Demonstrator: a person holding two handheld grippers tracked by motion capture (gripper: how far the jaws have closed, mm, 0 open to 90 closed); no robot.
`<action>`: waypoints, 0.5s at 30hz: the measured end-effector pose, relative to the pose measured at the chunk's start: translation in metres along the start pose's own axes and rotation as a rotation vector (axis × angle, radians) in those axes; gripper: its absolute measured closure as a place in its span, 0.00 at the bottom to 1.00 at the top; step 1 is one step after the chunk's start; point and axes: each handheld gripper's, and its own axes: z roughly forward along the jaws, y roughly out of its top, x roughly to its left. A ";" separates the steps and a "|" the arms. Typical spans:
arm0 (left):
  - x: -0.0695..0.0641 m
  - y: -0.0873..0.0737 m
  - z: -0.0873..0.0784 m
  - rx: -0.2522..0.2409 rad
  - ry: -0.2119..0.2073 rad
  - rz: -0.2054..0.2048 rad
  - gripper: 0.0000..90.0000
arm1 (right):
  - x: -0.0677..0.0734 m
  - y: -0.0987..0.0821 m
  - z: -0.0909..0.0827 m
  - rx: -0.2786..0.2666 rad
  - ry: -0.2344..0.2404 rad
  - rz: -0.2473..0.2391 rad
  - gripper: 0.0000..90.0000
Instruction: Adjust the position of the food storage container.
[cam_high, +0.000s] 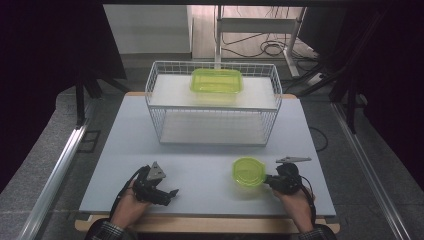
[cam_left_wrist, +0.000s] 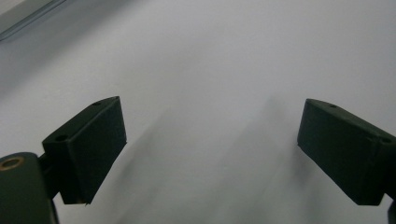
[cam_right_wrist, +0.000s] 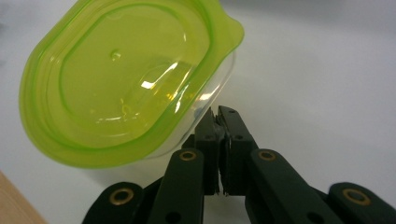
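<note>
A small round clear container with a lime-green lid stands on the grey table at the front right. My right gripper lies just right of it, jaws shut, the tips tucked under the lid's rim against the clear wall. Nothing can be made out between the pads. At the front left, my left gripper is open over bare tabletop, with nothing between its fingers. A rectangular container with a green lid sits on the upper shelf of the white wire basket.
The wire basket takes up the back middle of the table, its lower level bare. The table's front edge runs close to both hands. A metal rail lies off the table's left side; a desk frame and cables stand beyond the basket.
</note>
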 end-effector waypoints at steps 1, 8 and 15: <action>0.000 0.000 0.000 0.000 0.001 0.000 0.09 | 0.001 0.002 0.003 0.000 0.007 0.000 0.96; 0.001 0.000 -0.001 -0.001 0.003 -0.002 0.09 | 0.018 0.023 0.027 0.010 0.060 -0.060 0.97; 0.001 0.000 -0.001 -0.001 0.004 -0.006 0.09 | 0.036 0.034 0.045 0.032 0.110 -0.088 0.98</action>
